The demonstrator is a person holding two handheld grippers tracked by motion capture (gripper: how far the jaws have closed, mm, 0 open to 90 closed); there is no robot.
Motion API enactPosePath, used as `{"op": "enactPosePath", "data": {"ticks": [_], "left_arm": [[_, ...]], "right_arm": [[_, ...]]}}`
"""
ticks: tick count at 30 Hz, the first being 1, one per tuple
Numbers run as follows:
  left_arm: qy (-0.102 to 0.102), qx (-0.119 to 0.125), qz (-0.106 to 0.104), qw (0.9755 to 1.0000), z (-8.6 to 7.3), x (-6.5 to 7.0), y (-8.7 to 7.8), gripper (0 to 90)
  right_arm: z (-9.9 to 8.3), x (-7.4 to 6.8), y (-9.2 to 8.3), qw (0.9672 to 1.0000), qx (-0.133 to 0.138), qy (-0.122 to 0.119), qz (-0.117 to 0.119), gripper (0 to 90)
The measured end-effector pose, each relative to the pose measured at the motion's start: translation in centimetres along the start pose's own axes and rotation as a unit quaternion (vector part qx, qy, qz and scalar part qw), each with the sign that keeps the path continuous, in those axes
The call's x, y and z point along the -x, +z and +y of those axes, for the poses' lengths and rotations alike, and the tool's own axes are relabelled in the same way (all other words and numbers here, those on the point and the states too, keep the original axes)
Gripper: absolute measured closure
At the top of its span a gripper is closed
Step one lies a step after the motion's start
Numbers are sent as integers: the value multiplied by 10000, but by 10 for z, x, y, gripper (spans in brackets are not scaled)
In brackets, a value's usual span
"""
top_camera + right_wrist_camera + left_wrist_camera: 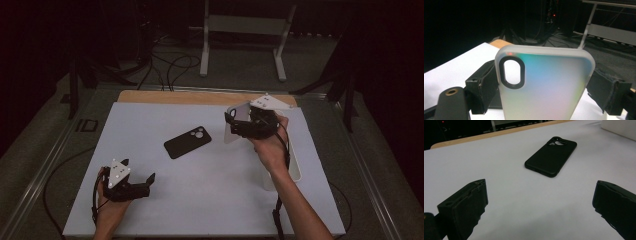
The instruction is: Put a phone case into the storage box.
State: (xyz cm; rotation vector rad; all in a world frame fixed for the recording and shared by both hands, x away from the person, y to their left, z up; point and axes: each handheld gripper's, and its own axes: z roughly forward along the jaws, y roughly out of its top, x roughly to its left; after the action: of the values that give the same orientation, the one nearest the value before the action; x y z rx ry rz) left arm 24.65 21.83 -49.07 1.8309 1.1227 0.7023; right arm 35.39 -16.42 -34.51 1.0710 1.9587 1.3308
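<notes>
- Where the person's left hand rests low at the near left of the bench, the left claw sits with its jaws spread wide apart and nothing between them, aimed toward the middle of the white surface.
- Farther in, near the centre, the black phone case lies flat with its back and camera cut-out facing up, well apart from both claws. It looks like a light, bendy shell with a matte skin, so it should not slip much; lying flat, it offers only thin edges, and my judgement is that a pinch across its two long sides would serve best.
- Beyond it to the right, the right claw is clamped on the frosted phone case, lifted off the bench and held upright.
- In the right gripper view that frosted phone case is gripped by its two long edges, camera opening at upper left. It seems thin and springy, likely to bow if squeezed hard.
- A white tray lies by the right forearm; its contents cannot be made out.
</notes>
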Motion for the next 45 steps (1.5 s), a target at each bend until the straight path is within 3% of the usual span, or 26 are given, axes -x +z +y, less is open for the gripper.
{"op": "enactPosePath", "data": {"ticks": [28,45], "left_arm": [[-3,1,7,10000,0,0,0,5],[-32,79,58,9999,0,0,-1,5]], "right_arm": [[16,47,8,9980,-47,182,-608,166],[14,73,20,9949,-223,347,-920,166]]}}
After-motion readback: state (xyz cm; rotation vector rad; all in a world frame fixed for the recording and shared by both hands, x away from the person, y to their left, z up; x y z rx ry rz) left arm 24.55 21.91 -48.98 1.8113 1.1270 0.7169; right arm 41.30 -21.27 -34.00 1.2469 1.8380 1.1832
